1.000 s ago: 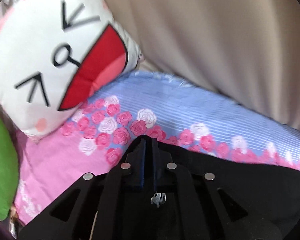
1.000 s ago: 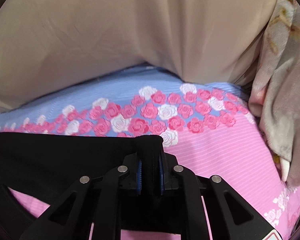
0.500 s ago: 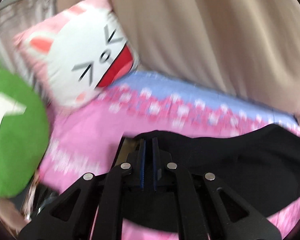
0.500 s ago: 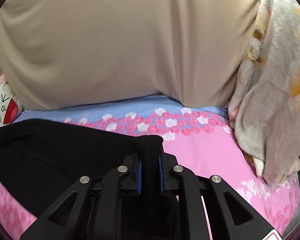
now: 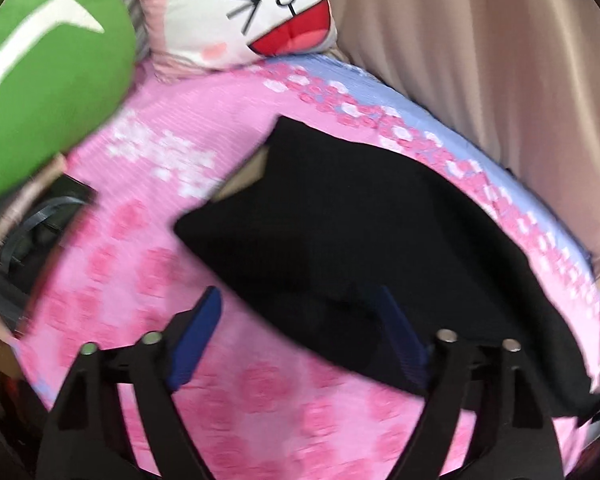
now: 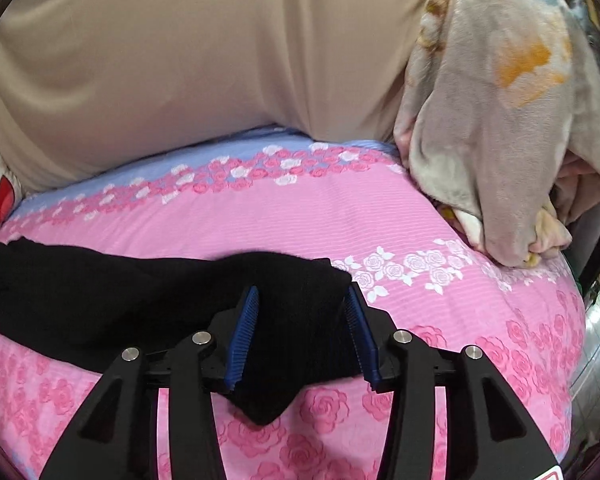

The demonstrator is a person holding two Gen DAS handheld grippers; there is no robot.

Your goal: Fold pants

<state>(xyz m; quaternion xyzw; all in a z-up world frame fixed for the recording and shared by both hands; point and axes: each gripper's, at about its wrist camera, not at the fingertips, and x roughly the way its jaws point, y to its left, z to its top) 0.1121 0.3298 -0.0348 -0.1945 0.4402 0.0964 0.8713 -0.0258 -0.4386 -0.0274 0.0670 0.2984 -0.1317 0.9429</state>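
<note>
The black pants (image 5: 364,232) lie folded in a band across the pink rose-print bed cover (image 5: 148,240). My left gripper (image 5: 300,316) is open, its blue pads spread, with the near edge of the pants between them. In the right wrist view the pants (image 6: 112,300) stretch to the left, and my right gripper (image 6: 302,308) is open with the right end of the pants lying between its blue pads (image 6: 244,332). Neither gripper holds the cloth.
A white cat-face pillow (image 5: 260,8) and a green cushion (image 5: 48,72) sit at the head end. A beige curtain (image 6: 204,60) hangs behind the bed. A grey patterned blanket (image 6: 500,112) is heaped at the right end, near the bed's edge.
Both grippers were shut on the pants and carried them back over the bed. Now both have opened, let the pants go, and pulled back and up.
</note>
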